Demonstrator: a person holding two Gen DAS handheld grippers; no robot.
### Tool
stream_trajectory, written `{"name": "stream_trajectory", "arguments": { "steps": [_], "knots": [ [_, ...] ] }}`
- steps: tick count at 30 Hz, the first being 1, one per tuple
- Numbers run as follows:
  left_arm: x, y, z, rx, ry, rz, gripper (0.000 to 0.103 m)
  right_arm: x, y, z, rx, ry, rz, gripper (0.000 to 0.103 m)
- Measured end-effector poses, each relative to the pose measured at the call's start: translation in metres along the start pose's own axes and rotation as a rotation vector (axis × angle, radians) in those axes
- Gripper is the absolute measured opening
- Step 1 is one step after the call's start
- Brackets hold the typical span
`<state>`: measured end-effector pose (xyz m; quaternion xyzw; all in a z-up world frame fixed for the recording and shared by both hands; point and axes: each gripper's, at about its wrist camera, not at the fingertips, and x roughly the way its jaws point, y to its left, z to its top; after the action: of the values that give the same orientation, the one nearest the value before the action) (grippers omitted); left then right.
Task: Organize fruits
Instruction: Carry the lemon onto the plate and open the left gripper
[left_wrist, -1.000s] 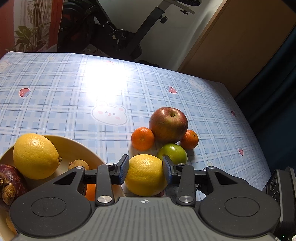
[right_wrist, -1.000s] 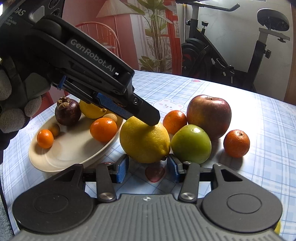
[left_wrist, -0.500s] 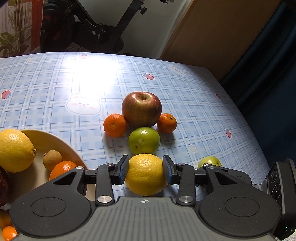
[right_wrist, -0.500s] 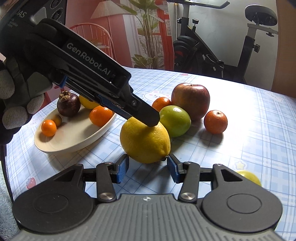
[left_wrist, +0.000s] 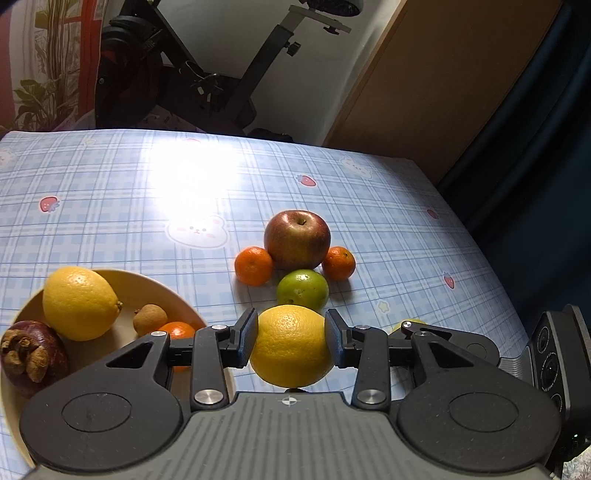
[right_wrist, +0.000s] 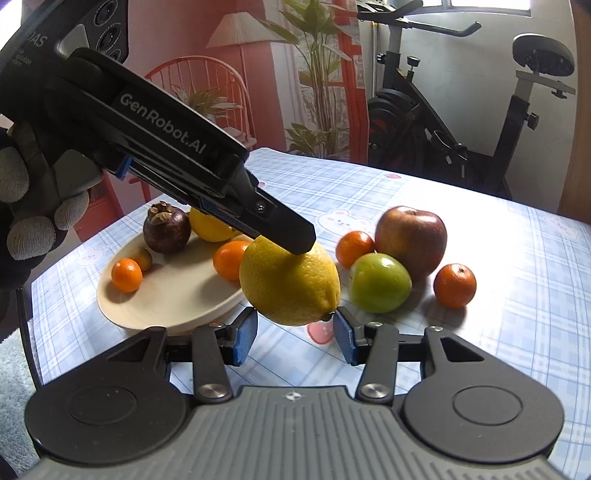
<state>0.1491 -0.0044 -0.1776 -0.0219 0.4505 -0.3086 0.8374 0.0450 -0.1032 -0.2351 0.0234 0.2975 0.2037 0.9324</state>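
Note:
My left gripper (left_wrist: 291, 338) is shut on a yellow lemon (left_wrist: 291, 345) and holds it above the table; the lemon also shows in the right wrist view (right_wrist: 290, 282) under the left gripper's finger (right_wrist: 284, 230). My right gripper (right_wrist: 295, 334) is open and empty just below and in front of the lemon. A cream plate (left_wrist: 147, 286) to the left holds a second lemon (left_wrist: 79, 302), a mangosteen (left_wrist: 31, 360), a longan (left_wrist: 149, 319) and a tangerine (left_wrist: 177, 328). A red apple (left_wrist: 297, 240), a green fruit (left_wrist: 303, 290) and two tangerines (left_wrist: 254, 271) (left_wrist: 338, 263) sit on the table.
The table has a blue plaid cloth (left_wrist: 110, 192); its right edge (left_wrist: 491, 266) drops off nearby. A small yellow-green fruit (left_wrist: 406, 322) lies partly hidden behind my left gripper's right finger. An exercise bike (right_wrist: 461, 122) and a plant stand beyond the table.
My left gripper has lifted the lemon off the table and moved it back left toward the plate. The right gripper stays open below it.

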Motion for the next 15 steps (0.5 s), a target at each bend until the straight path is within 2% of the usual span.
{"name": "stream_trajectory", "arguments": {
  "steps": [7,15],
  "knots": [
    [-0.041,0.033,-0.007,-0.043,-0.028,0.066,0.042,0.024,0.039,0.023,-0.077,0.026,0.084,0.049],
    [-0.046,0.069,-0.022,-0.111,-0.013,0.118,0.042,0.065,0.064,0.026,-0.124,0.112,0.145,0.048]
  ]
}}
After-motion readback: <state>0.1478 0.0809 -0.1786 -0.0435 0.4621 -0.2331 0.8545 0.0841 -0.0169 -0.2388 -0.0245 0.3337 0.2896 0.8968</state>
